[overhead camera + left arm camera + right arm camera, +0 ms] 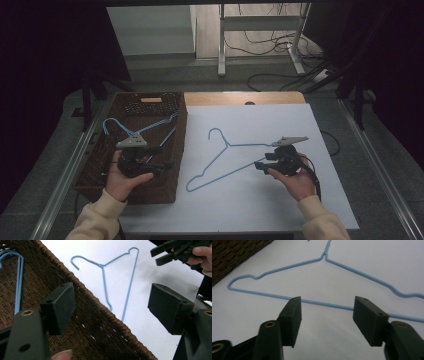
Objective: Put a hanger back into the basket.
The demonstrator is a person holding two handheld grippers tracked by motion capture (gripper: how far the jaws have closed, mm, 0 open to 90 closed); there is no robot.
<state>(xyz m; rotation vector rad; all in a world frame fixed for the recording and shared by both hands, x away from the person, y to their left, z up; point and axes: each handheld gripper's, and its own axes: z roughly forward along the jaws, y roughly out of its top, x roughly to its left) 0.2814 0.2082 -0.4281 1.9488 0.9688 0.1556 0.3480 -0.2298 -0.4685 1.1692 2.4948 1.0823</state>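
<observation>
A blue wire hanger (227, 145) lies flat on the white tabletop (250, 210), hook pointing away from me. My right gripper (261, 162) hovers open at the hanger's right end. In the right gripper view its jaws (327, 307) stand apart just short of the hanger's bottom bar (324, 303). My left gripper (162, 157) is open and empty over the near right part of a brown wicker basket (150, 192). The left gripper view shows its jaws (112, 302) spread above the basket rim (110, 317). More blue hangers (155, 125) lie inside the basket.
The basket sits at the table's left edge. A bare wooden strip (240, 98) runs along the table's far side. Metal rails (65, 175) flank the table. Desk legs and cables (260, 45) are on the floor beyond.
</observation>
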